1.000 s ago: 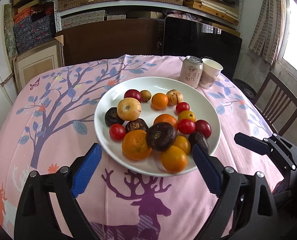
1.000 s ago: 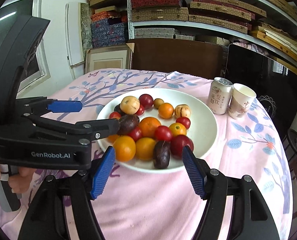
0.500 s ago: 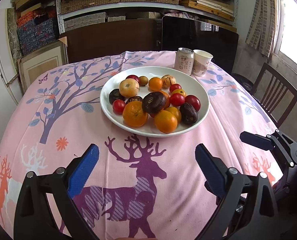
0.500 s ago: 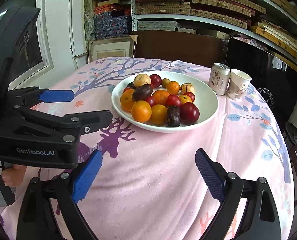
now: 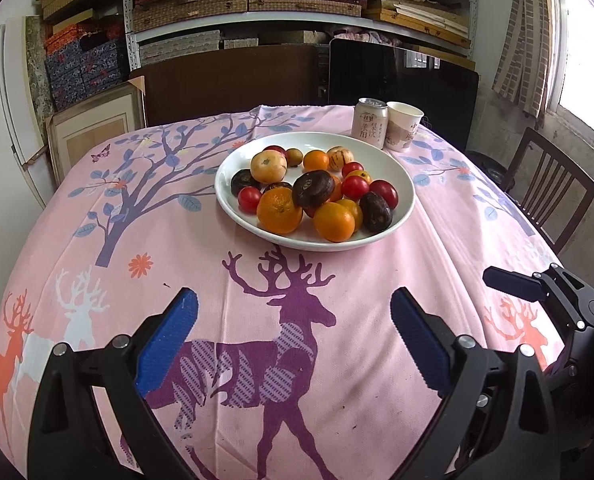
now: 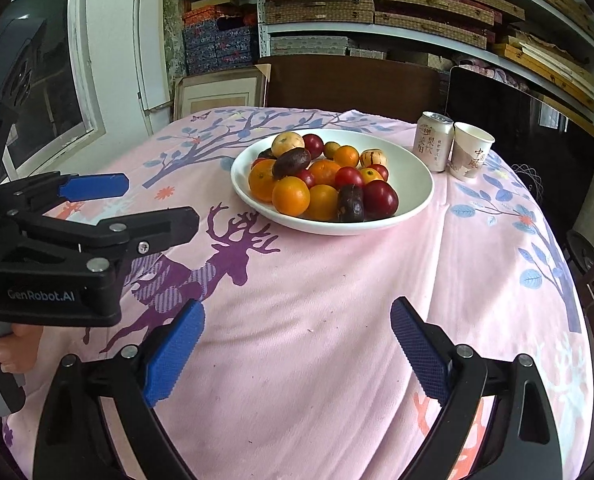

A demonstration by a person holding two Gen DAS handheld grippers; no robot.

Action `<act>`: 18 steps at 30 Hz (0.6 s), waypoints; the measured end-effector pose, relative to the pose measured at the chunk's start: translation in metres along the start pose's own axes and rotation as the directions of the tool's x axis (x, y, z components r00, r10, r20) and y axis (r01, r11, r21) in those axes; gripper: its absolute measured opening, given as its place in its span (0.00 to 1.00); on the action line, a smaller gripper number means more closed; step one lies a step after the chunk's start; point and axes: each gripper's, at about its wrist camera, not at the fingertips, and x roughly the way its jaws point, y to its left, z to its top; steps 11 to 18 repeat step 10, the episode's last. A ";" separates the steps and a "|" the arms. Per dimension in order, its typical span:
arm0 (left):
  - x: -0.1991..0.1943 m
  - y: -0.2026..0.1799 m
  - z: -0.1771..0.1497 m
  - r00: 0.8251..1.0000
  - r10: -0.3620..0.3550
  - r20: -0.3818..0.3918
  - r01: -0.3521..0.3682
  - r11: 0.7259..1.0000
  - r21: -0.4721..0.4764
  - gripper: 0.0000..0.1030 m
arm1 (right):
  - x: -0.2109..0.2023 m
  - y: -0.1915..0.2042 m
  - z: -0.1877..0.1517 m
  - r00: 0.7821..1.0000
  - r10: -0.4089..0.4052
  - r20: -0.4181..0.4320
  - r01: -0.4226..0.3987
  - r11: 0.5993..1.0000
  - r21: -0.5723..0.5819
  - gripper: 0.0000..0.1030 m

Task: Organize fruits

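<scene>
A white plate (image 5: 405,184) sits in the far middle of the pink tablecloth and holds a heap of fruit: oranges (image 5: 279,211), red cherry tomatoes (image 5: 355,187), dark passion fruits (image 5: 313,188) and a pale round fruit (image 5: 268,166). It also shows in the right wrist view (image 6: 417,184). My left gripper (image 5: 295,334) is open and empty, well short of the plate. My right gripper (image 6: 297,344) is open and empty, also back from the plate. The left gripper (image 6: 97,208) shows at the left of the right wrist view.
A drink can (image 5: 370,123) and a paper cup (image 5: 404,125) stand just behind the plate at the right. A wooden chair (image 5: 549,196) is beside the table's right edge. Shelves with boxes fill the back wall.
Both grippers have pulled back from the plate toward the table's near edge; the plate now looks smaller and farther. Both stay open and empty.
</scene>
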 end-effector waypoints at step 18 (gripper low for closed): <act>-0.004 0.006 -0.017 1.000 0.012 -0.023 -0.013 1.000 -0.016 0.95 | 0.000 0.003 -0.009 1.000 -0.018 -0.023 0.018 1.000 0.003 0.93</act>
